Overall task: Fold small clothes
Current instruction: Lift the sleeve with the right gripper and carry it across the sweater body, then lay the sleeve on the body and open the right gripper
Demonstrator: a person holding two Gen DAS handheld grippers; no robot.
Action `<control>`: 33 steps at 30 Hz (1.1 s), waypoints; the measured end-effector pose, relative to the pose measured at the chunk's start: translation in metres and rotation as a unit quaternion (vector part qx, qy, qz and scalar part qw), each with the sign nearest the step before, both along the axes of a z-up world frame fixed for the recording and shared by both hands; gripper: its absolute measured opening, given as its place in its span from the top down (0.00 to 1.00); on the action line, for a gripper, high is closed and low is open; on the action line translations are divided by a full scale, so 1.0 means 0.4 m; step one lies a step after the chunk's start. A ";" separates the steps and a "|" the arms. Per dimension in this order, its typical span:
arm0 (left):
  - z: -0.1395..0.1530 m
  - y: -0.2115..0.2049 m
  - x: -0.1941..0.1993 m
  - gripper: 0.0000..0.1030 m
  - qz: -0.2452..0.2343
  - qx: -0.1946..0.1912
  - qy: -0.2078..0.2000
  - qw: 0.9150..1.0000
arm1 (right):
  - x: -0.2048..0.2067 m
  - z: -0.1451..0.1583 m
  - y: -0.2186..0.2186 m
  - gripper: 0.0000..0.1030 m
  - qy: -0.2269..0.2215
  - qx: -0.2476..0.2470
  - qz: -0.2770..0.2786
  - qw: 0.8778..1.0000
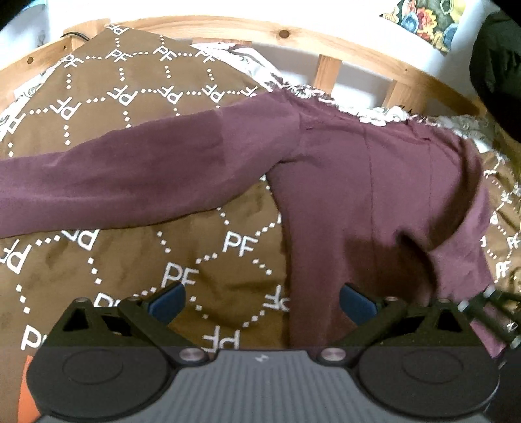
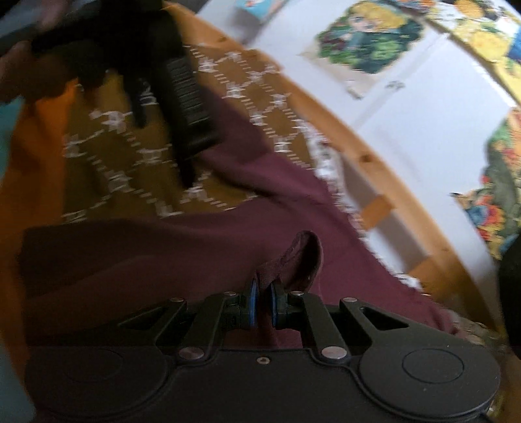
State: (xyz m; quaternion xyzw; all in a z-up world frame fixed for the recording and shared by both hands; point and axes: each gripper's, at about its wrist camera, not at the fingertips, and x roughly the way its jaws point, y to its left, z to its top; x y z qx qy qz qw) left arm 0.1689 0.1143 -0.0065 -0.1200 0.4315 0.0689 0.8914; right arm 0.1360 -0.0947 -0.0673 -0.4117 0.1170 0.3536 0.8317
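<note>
1. Right gripper: blue pads pressed together on a bunched fold of the maroon long-sleeved top; a tuft of fabric sticks up just beyond the pads.
2. Left gripper: jaws spread wide, nothing between the pads; one blue pad over bare blanket, the other over the hem edge of the top.
3. Top spread on a brown blanket printed with white "PF" letters and dotted diamonds; one sleeve stretched out flat to the left in the left wrist view, far side of the body lifted and folding inward.
4. Wooden bed rail along the far edge of the blanket; white wall with colourful pictures behind.
5. Right wrist view heavily blurred.
</note>
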 end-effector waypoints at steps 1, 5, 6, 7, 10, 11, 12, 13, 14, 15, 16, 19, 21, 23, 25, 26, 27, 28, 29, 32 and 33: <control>0.003 0.000 -0.001 0.01 -0.003 -0.005 -0.005 1.000 | -0.007 -0.009 0.005 0.90 0.007 -0.006 0.007 1.000; 0.010 -0.008 0.001 0.01 -0.016 -0.023 -0.025 0.999 | -0.019 -0.026 -0.004 0.75 0.048 0.005 0.018 0.999; 0.010 -0.009 0.004 0.01 -0.018 -0.027 -0.029 0.999 | -0.017 -0.023 -0.016 0.71 0.064 0.015 0.020 0.998; 0.010 -0.012 0.010 0.01 -0.019 -0.034 -0.033 0.999 | -0.015 -0.014 -0.032 0.63 0.079 0.025 0.017 0.996; 0.005 -0.021 0.033 0.01 -0.027 -0.050 -0.043 0.997 | -0.017 0.007 -0.078 0.40 0.111 0.056 0.004 0.992; 0.003 -0.025 0.041 0.01 -0.031 -0.058 -0.045 0.997 | -0.017 0.014 -0.096 0.35 0.116 0.065 -0.003 0.991; 0.000 -0.028 0.050 0.01 -0.036 -0.071 -0.046 0.996 | -0.014 0.022 -0.116 0.34 0.121 0.074 -0.015 0.990; -0.003 -0.031 0.058 0.01 -0.043 -0.087 -0.048 0.994 | -0.009 0.031 -0.134 0.31 0.124 0.081 -0.025 0.989; -0.007 -0.036 0.067 0.01 -0.053 -0.104 -0.051 0.992 | 0.000 0.041 -0.155 0.28 0.126 0.090 -0.040 0.987; -0.011 -0.041 0.074 0.01 -0.063 -0.115 -0.053 0.990 | 0.012 0.051 -0.176 0.26 0.124 0.100 -0.058 0.985; -0.017 -0.049 0.083 0.01 -0.073 -0.122 -0.054 0.988 | 0.027 0.060 -0.195 0.24 0.120 0.109 -0.077 0.984; -0.045 -0.082 0.120 0.08 -0.098 -0.119 -0.046 0.987 | 0.093 0.088 -0.244 0.23 0.106 0.134 -0.142 0.975; -0.066 -0.099 0.143 0.22 -0.108 -0.119 -0.032 0.987 | 0.161 0.109 -0.276 0.25 0.104 0.158 -0.185 0.964; -0.082 -0.112 0.156 0.30 -0.115 -0.120 -0.024 0.986 | 0.249 0.129 -0.302 0.33 0.107 0.181 -0.231 0.950; -0.089 -0.122 0.163 0.44 -0.128 -0.128 -0.027 0.983 | 0.339 0.145 -0.319 0.42 0.116 0.197 -0.269 0.936; -0.092 -0.131 0.167 0.54 -0.138 -0.125 -0.027 0.982 | 0.382 0.151 -0.328 0.46 0.123 0.205 -0.286 0.928; -0.093 -0.137 0.168 0.70 -0.144 -0.119 -0.025 0.982 | 0.423 0.156 -0.337 0.48 0.129 0.213 -0.302 0.920; -0.095 -0.144 0.171 0.78 -0.149 -0.111 -0.023 0.982 | 0.466 0.162 -0.346 0.50 0.139 0.222 -0.316 0.912; -0.096 -0.151 0.172 0.92 -0.155 -0.102 -0.021 0.982 | 0.505 0.164 -0.351 0.51 0.153 0.230 -0.328 0.903; -0.089 -0.156 0.152 1.00 -0.169 -0.088 -0.036 0.981 | 0.592 0.160 -0.351 0.75 0.200 0.255 -0.362 0.874; -0.083 -0.159 0.142 1.00 -0.176 -0.080 -0.047 0.980 | 0.610 0.159 -0.353 0.85 0.213 0.265 -0.367 0.866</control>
